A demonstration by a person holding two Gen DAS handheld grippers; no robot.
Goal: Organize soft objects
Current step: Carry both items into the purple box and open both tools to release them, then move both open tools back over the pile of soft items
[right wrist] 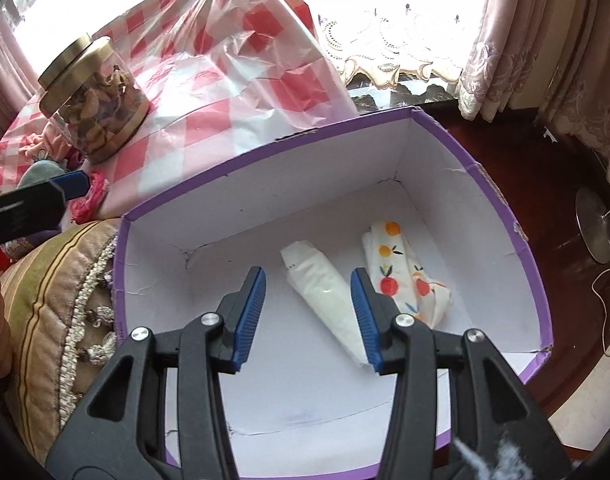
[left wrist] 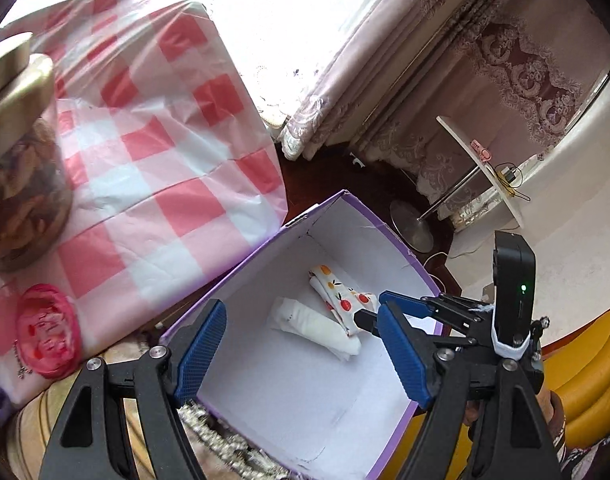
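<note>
Both empty, wide open: right tool (right wrist: pixel 309 312) above white roll (right wrist: pixel 325 296) inside purple box (right wrist: pixel 537 280), left tool (left wrist: pixel 301 348) alongside.

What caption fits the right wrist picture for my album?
Open right gripper above a purple box holding a white roll and a fruit-print cloth.

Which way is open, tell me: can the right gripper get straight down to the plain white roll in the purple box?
Probably yes. The right gripper hangs over the open-topped purple box, jaws apart, with the plain white roll showing between them. The fruit-print roll lies beside it, apparently clear.
</note>
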